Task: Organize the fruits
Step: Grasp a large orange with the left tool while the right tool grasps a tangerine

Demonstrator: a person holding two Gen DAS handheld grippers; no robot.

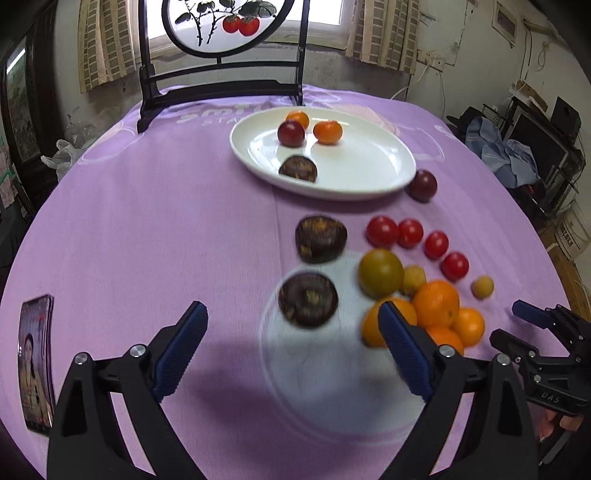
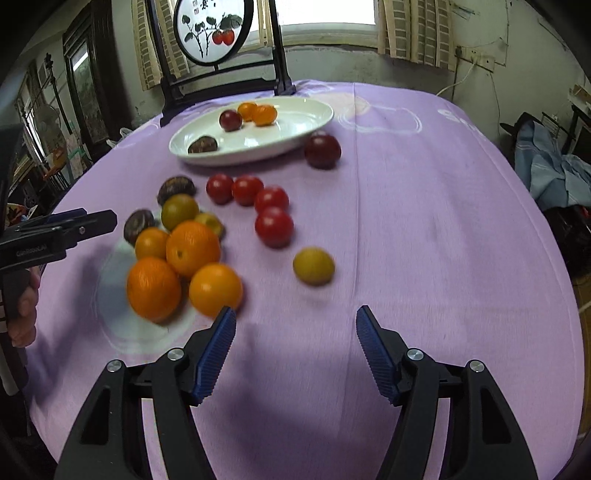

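Nearest the left wrist camera, the left gripper (image 1: 290, 325) hung over the purple tablecloth (image 1: 147, 229) with its blue-padded jaws spread wide and nothing between them. Nearest the right wrist camera, the right gripper (image 2: 295, 325) likewise stood with its jaws apart and empty, over bare cloth.

Just beyond the left gripper's right finger lay a cluster of oranges (image 2: 192, 251), four of them packed together and touching (blurred in both views). Beside the cluster, toward the left gripper, sat a dark brown round fruit (image 1: 307, 300), and a second one (image 1: 320, 239) lay just behind it; I cannot tell what kind they were. A greenish-yellow fruit (image 1: 380, 273) rested against the far side of the oranges, with a small yellow one (image 1: 413, 280) touching it. Another small yellow fruit (image 2: 313, 266) lay apart on the cloth, ahead of the right gripper.

Behind these ran a curved row of four cherry tomatoes (image 2: 273, 226), close together. Further back, a dark red plum (image 2: 322, 150) sat on the cloth just beside the rim of a white oval plate (image 1: 369, 162). On the plate were a third dark brown fruit (image 1: 297, 169) near its front edge, and, toward the back, another plum (image 1: 291, 133) and two small oranges (image 1: 327, 132).

At the table's far edge stood a dark wooden stand with a round painted panel (image 2: 212, 31).
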